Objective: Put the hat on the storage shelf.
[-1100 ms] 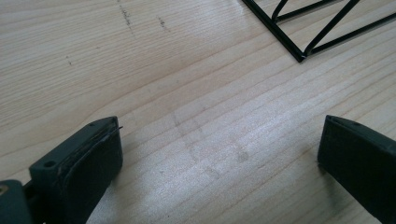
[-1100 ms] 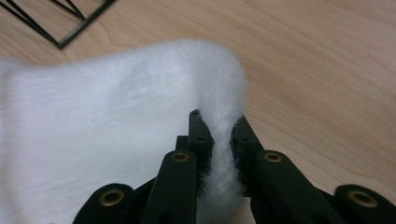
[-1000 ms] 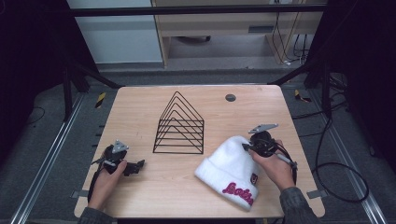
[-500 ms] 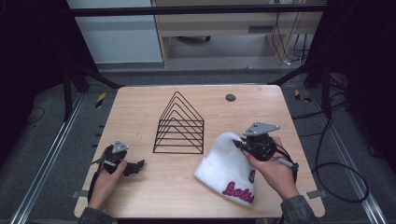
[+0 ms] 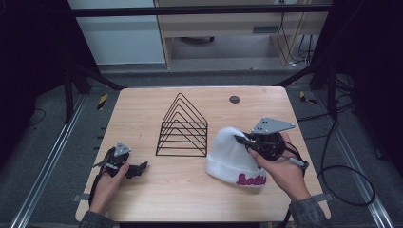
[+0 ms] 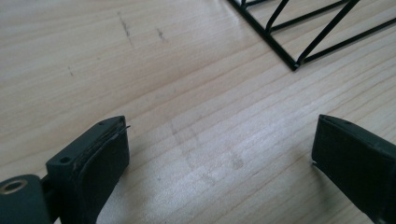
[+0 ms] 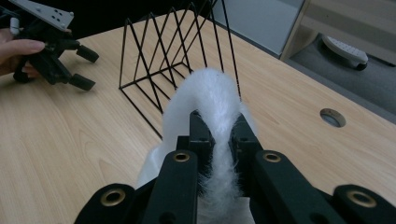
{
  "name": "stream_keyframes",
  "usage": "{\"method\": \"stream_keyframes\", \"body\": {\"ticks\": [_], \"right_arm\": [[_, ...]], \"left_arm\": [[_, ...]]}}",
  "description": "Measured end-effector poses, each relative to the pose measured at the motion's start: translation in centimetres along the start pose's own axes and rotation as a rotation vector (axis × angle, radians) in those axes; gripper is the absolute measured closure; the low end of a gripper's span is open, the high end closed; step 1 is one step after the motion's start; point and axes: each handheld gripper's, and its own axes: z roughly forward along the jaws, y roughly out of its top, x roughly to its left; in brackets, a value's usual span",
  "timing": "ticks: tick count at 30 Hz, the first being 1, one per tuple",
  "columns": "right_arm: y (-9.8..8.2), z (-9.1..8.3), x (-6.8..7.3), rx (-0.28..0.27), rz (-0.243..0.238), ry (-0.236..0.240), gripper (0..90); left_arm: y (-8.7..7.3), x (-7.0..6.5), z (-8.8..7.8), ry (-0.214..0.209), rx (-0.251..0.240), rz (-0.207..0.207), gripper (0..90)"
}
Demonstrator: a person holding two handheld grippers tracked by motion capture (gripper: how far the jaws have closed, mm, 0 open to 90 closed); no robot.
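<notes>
Now, step in hand: you are pinching a fold of the white hat [image 5: 233, 154] and raising its crown off the table [image 5: 190, 194].
Right tongs [image 7: 218, 133]: you are clenching them on the hat's fuzzy fabric.
Left tongs [image 5: 138, 168]: you are resting them released and empty, low over bare wood.
Hat: it is sitting just right of the wire rack [image 5: 183, 128], brim down.
Next move, likely: carrying the hat toward the rack calls for a firm pinch and a lift clear of the wires.
</notes>
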Motion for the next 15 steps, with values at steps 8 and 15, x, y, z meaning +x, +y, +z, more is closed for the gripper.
{"method": "stream_keyframes", "body": {"ticks": [8, 15], "right_arm": [[1.2, -1.6, -1.0, -0.052, -0.020, -0.001, 83.3], [1.8, -2.3, -1.9, -0.070, -0.019, -0.030, 83.3]], "left_arm": [[2.3, -0.9, -2.1, -0.078, -0.102, 0.018, 3.5], [4.2, -1.3, -3.1, -0.099, -0.117, 0.031, 4.0]]}}
